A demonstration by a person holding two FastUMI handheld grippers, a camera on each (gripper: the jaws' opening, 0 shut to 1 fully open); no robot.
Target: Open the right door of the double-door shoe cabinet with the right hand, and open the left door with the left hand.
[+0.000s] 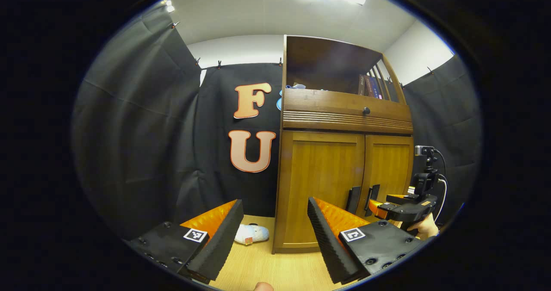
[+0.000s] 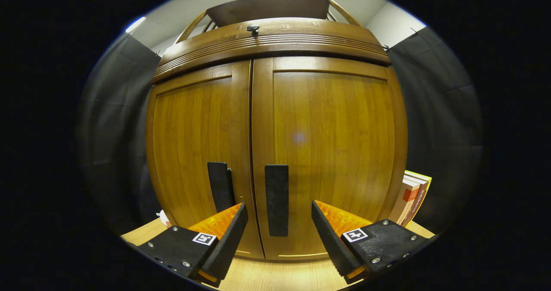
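Judging from both views, neither door of the brown wooden double-door shoe cabinet [image 2: 275, 123] is open yet: the two panels lie flush, with only a thin seam running down the centre of the right gripper view. So the whole task remains to be done, though the first step looks close.

The right tool [image 2: 279, 222] sits low in the centre of its own view with its jaws wide apart, holding nothing. The black vertical handle of the right door [image 2: 277, 199] stands between the two fingers, but I cannot tell whether the fingers have reached its depth or are just short of it; neither finger presses on it. The black vertical handle of the left door [image 2: 218, 187] stands just to the left of it, above the tool's left finger. The right tool also shows at the lower right of the left gripper view [image 1: 379, 208], held by a person's hand [image 1: 424, 228] and pointed at the two handles.

The left tool [image 1: 275, 222] is farther back and off to the cabinet's left side, its jaws also wide and empty. In its view the cabinet fills the right of centre, the left door [image 1: 323, 183] seen at an angle, the right door [image 1: 387, 166] beyond it. Both tools are above a light wooden tabletop [image 1: 267, 265], on which the cabinet stands.

What remains, as I judge it: closing the right tool on the right handle and swinging that door out, then bringing the left tool in to the left handle and doing the same.
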